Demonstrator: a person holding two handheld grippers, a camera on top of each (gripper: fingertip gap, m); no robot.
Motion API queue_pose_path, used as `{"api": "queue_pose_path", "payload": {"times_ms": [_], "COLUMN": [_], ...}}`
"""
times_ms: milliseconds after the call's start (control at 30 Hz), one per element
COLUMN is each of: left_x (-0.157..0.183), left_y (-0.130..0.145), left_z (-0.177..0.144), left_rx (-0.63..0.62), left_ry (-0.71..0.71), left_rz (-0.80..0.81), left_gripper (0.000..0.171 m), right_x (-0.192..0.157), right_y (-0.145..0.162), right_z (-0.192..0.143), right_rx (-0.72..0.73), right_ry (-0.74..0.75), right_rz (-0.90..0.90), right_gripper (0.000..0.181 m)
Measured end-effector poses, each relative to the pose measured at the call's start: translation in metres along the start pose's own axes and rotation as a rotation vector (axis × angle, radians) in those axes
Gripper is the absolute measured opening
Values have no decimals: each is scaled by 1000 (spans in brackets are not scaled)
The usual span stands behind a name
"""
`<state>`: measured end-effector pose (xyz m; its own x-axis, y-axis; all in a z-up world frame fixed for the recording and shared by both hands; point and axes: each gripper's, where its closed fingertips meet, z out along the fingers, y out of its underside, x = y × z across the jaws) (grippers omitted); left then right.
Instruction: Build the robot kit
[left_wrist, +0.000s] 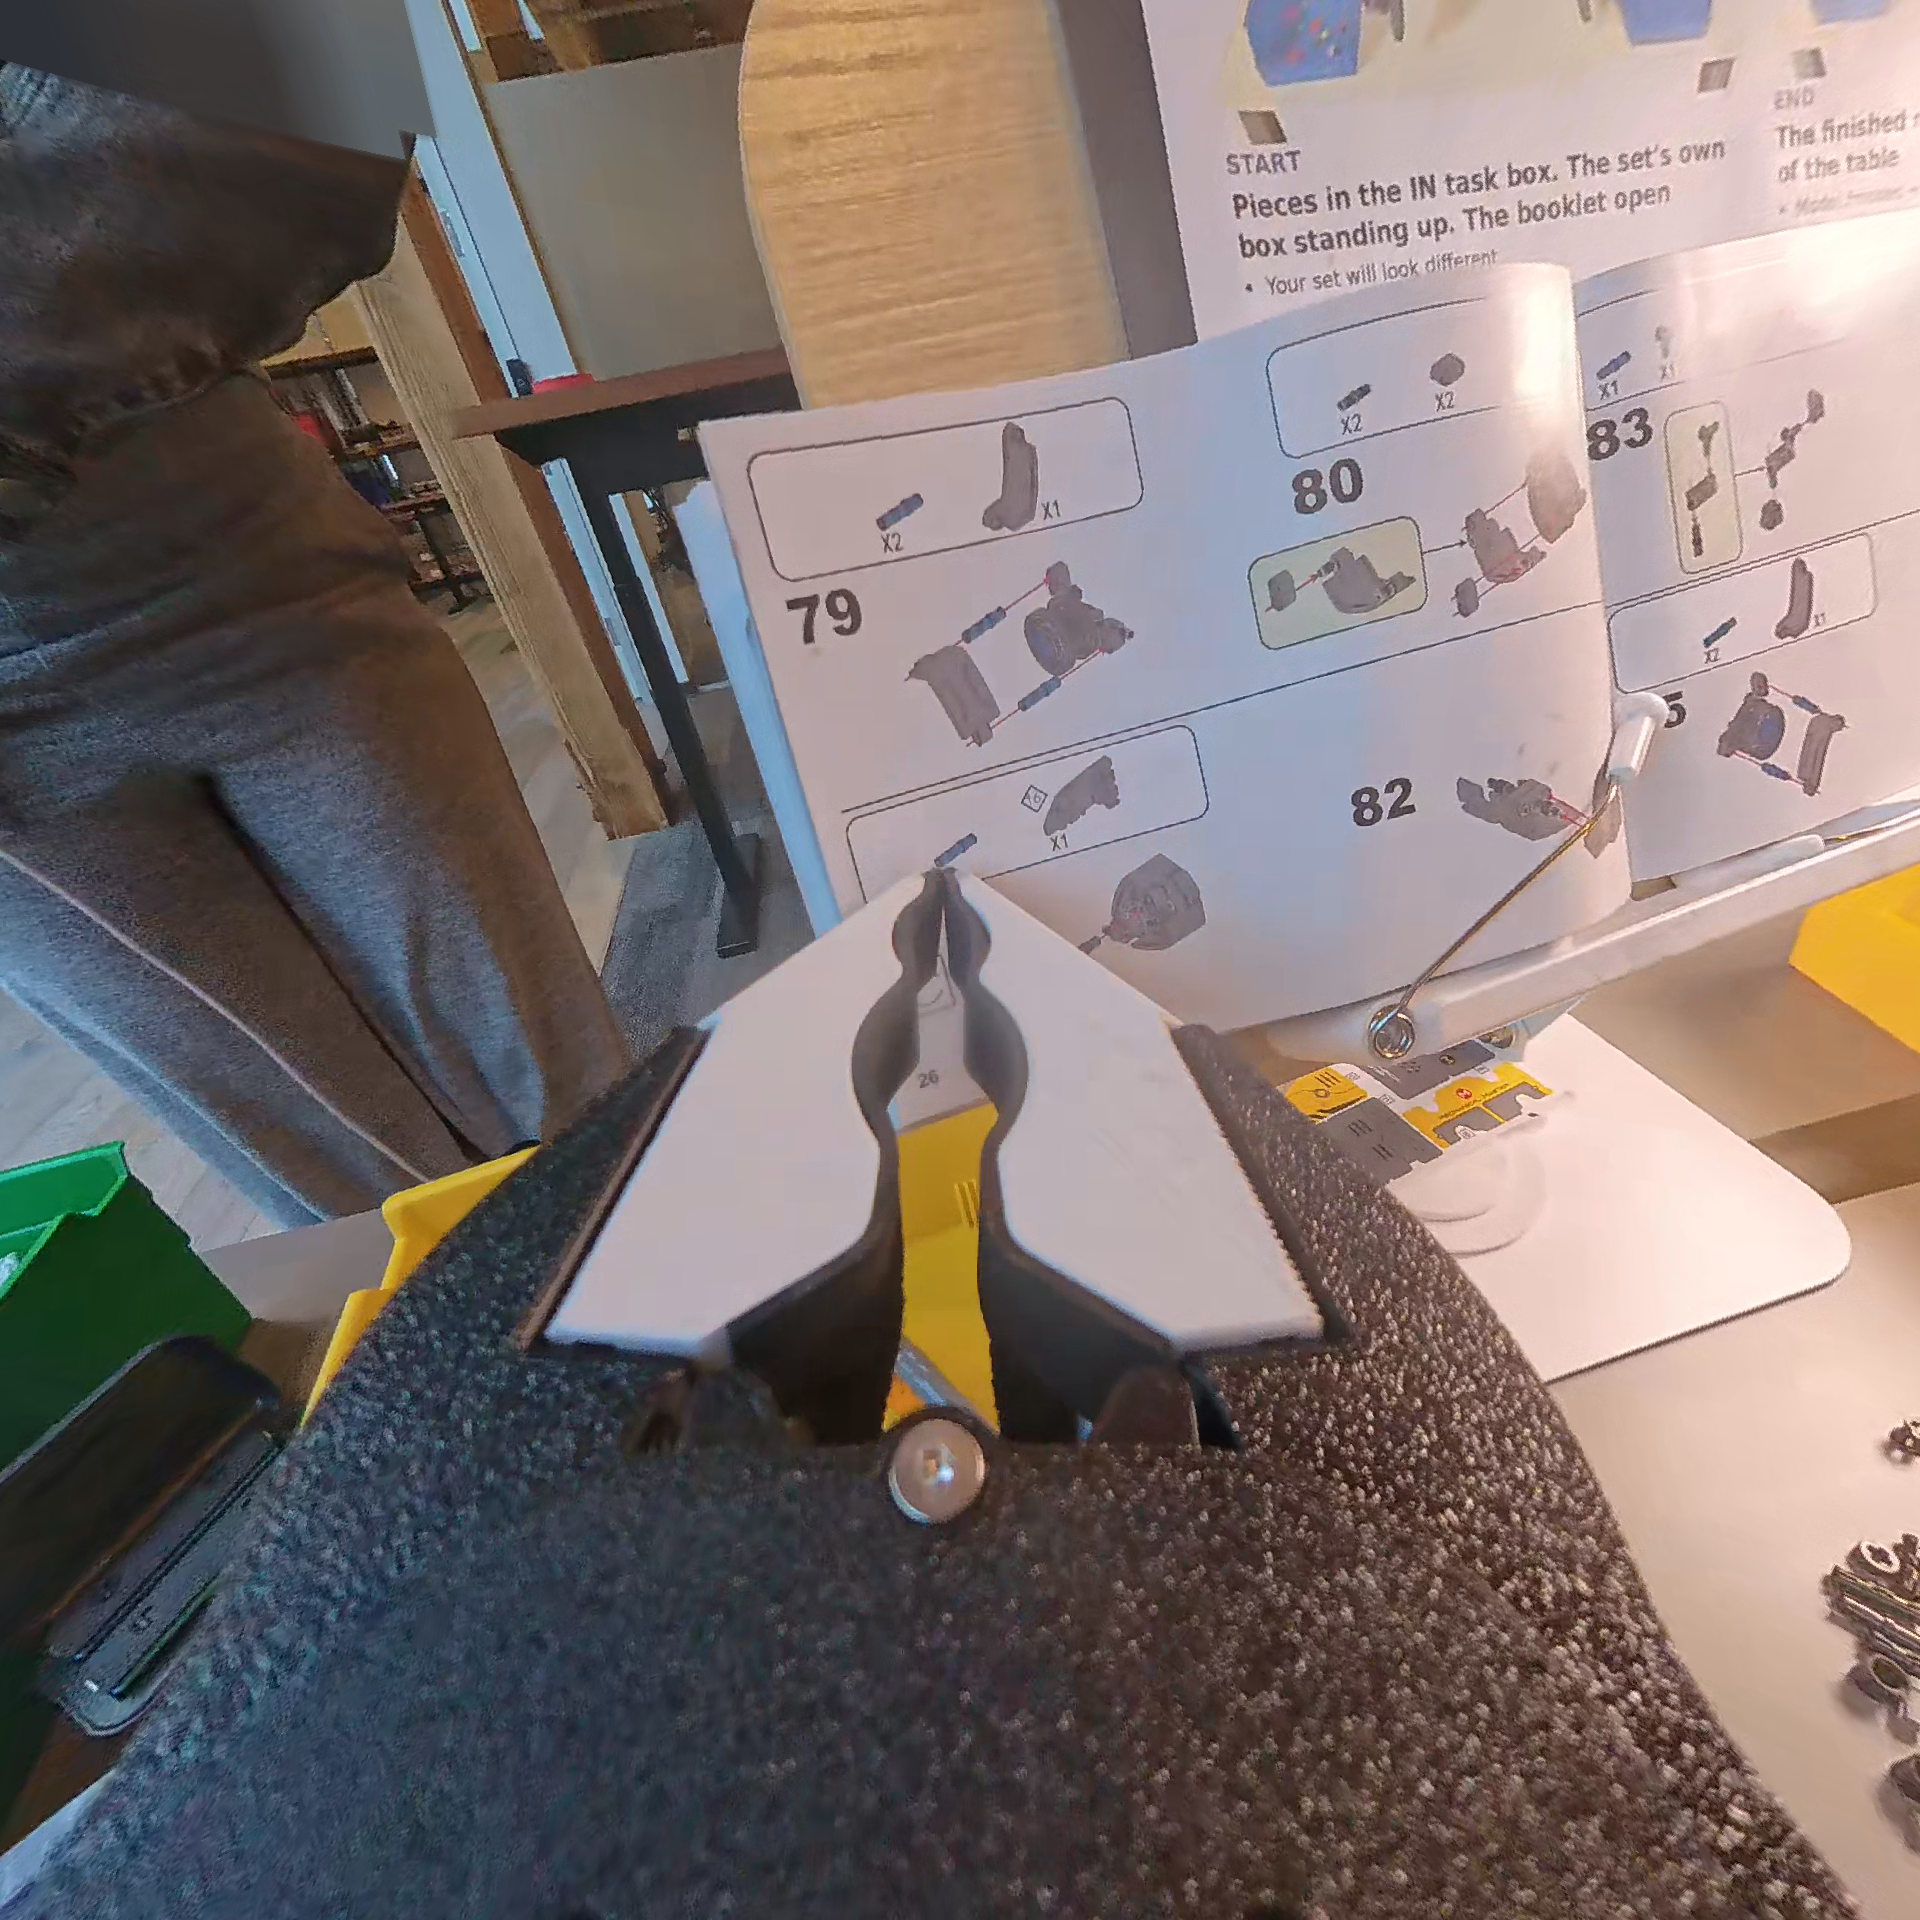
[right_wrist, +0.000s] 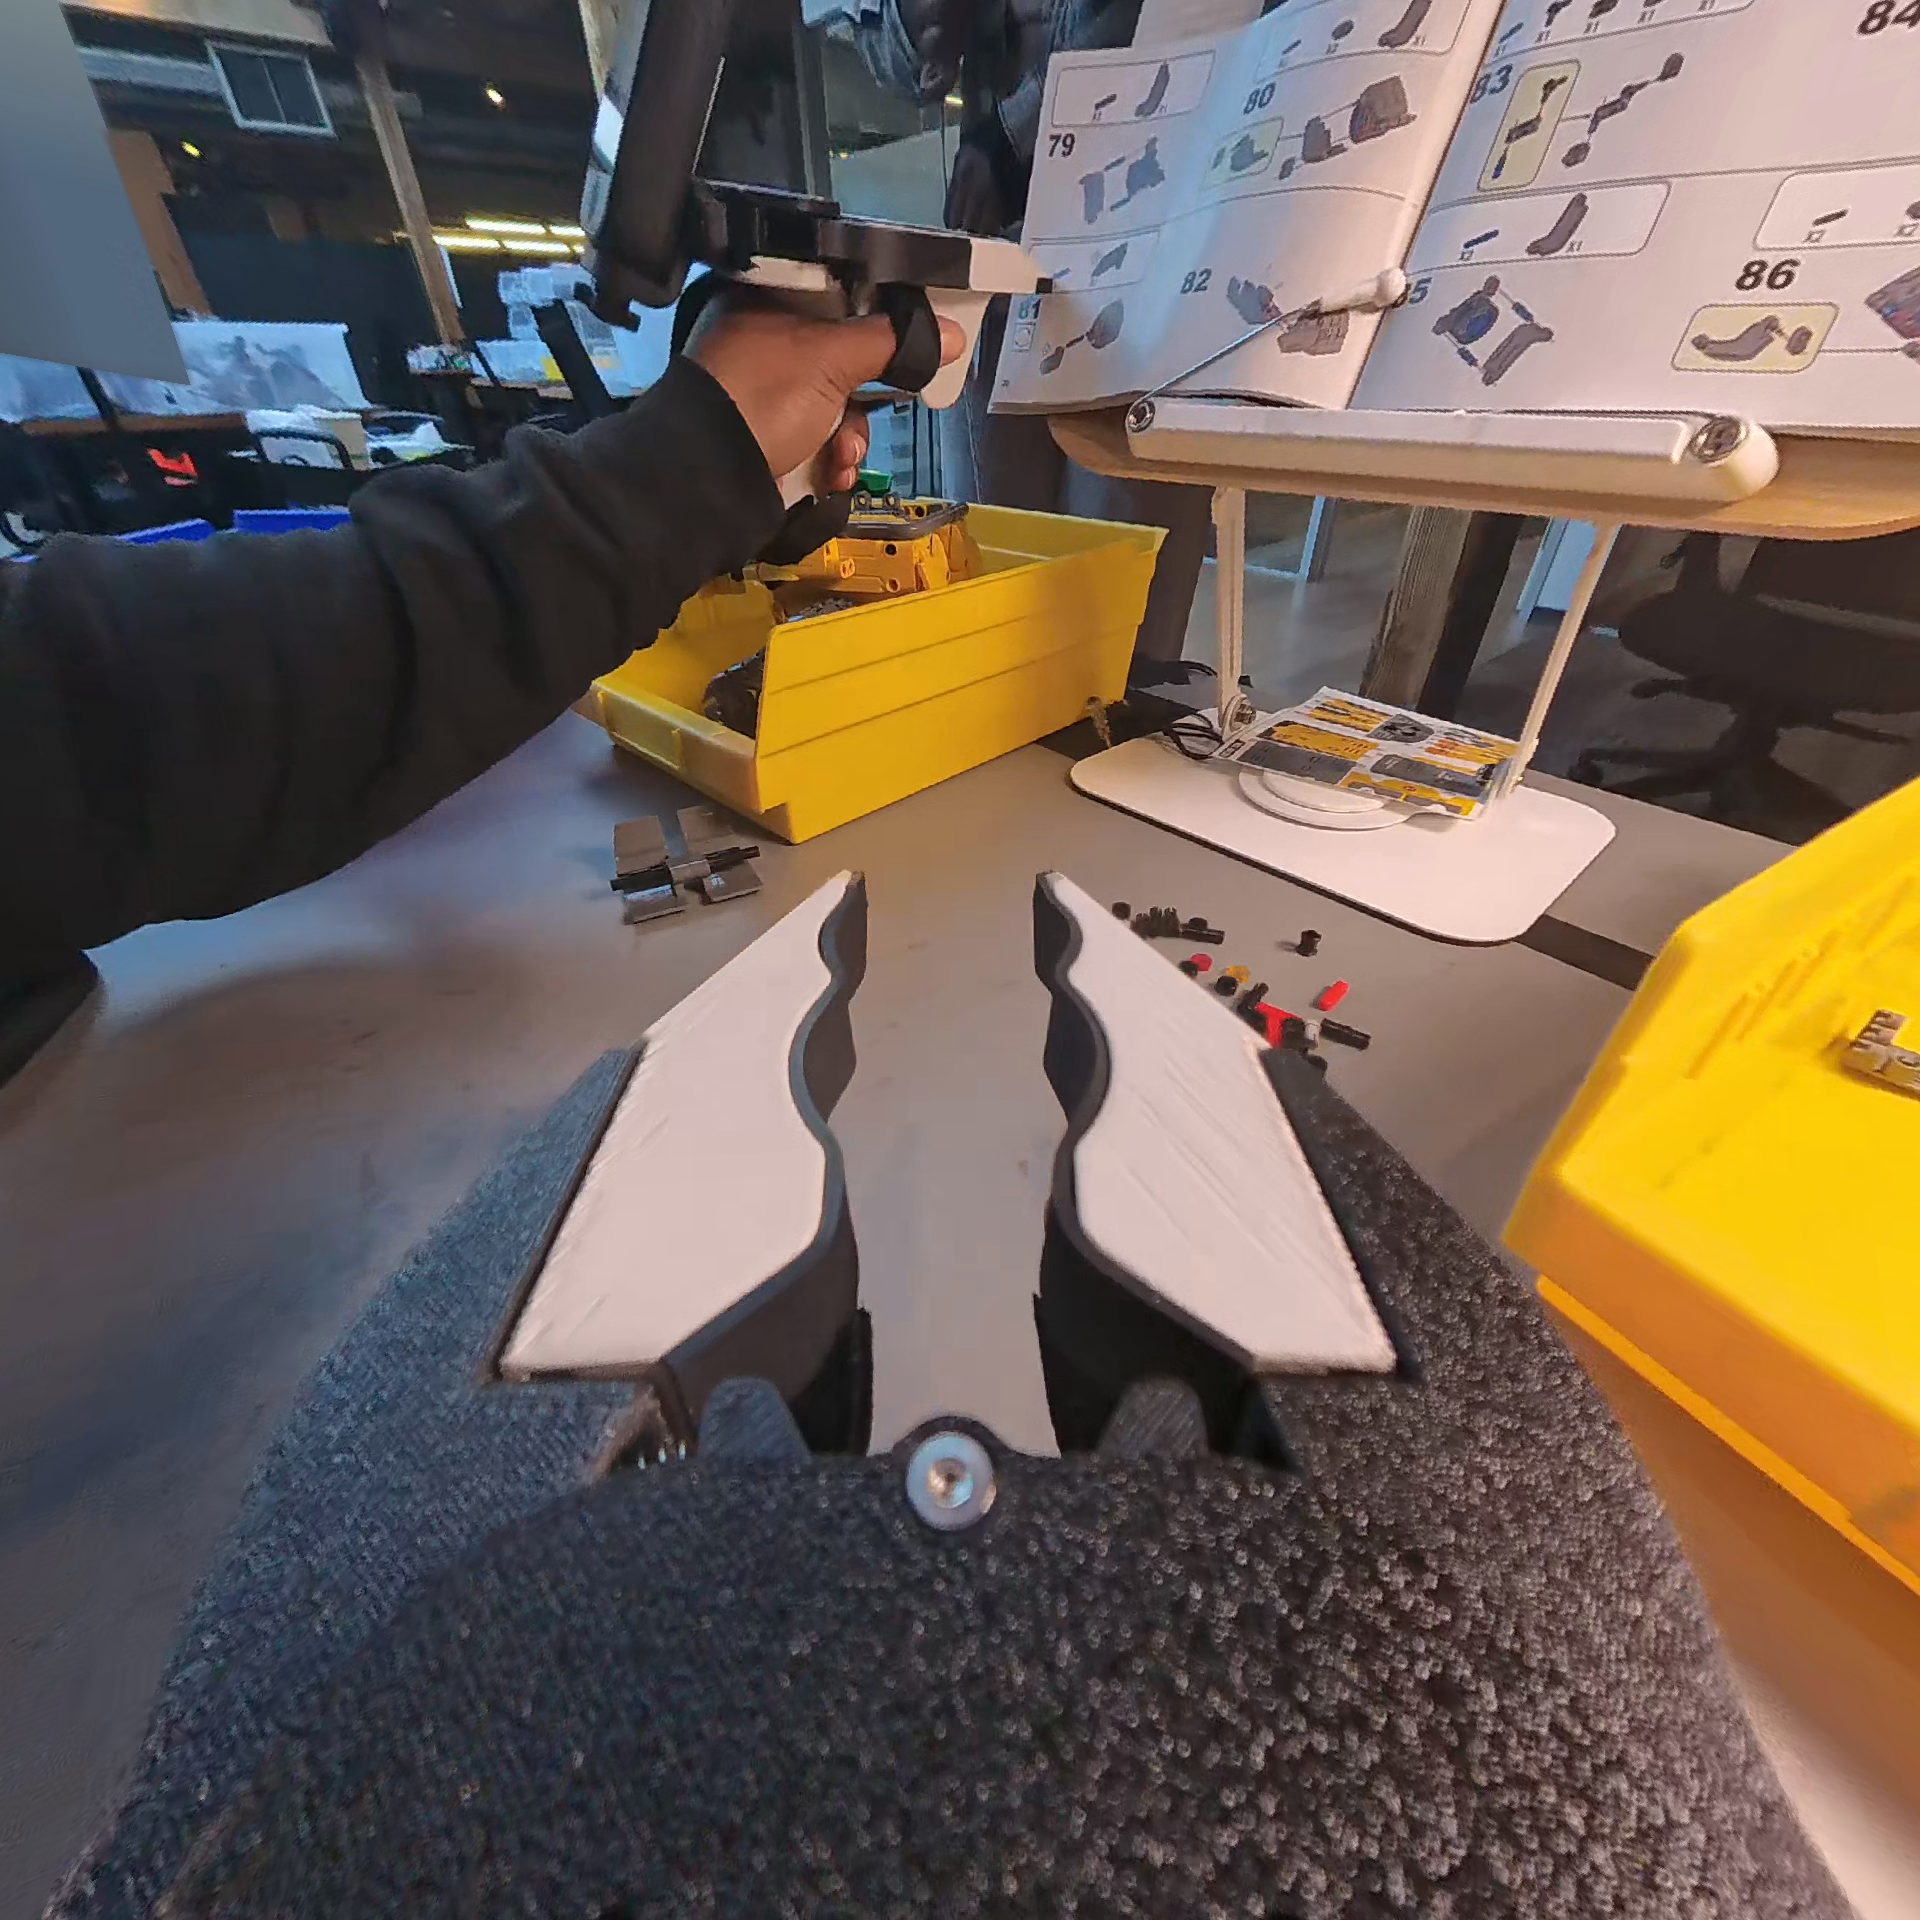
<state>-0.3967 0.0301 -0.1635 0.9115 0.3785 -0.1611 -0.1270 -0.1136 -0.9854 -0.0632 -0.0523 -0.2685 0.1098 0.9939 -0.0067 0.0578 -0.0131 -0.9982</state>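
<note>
Grey table (right_wrist: 416, 1039), booklet (left_wrist: 1143, 623) before tongs (left_wrist: 940, 883)

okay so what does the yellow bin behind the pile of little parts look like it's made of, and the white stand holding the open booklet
The yellow open-front bin looks like moulded plastic: even colour, slight sheen, stepped ridges along its side. The white booklet stand has a flat base with rounded corners and a matte finish, probably painted metal or plastic; the look leaves that open. Its thin page-holder arm seems to be bare steel wire.

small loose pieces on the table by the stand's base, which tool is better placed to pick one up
Probably right: the right tool is open, low over the table just short of the small pieces. The left tool is shut, raised at the booklet.
</note>
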Motion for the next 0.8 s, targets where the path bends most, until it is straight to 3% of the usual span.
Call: {"api": "queue_pose_path", "payload": {"times_ms": [467,800], "left_x": [27,28], "left_y": [-4,-10], "left_z": [0,-3], "left_rx": [3,15], "left_ry": [51,61], "left_rz": [42,33], "left_gripper": [5,8], "right_x": [-1,-1], "right_y": [1,5], "right_z": [-4,-3], "right_rx": [7,-5], "right_ry": [-11,-21], "right_rz": [54,73], "right_gripper": [32,32]}}
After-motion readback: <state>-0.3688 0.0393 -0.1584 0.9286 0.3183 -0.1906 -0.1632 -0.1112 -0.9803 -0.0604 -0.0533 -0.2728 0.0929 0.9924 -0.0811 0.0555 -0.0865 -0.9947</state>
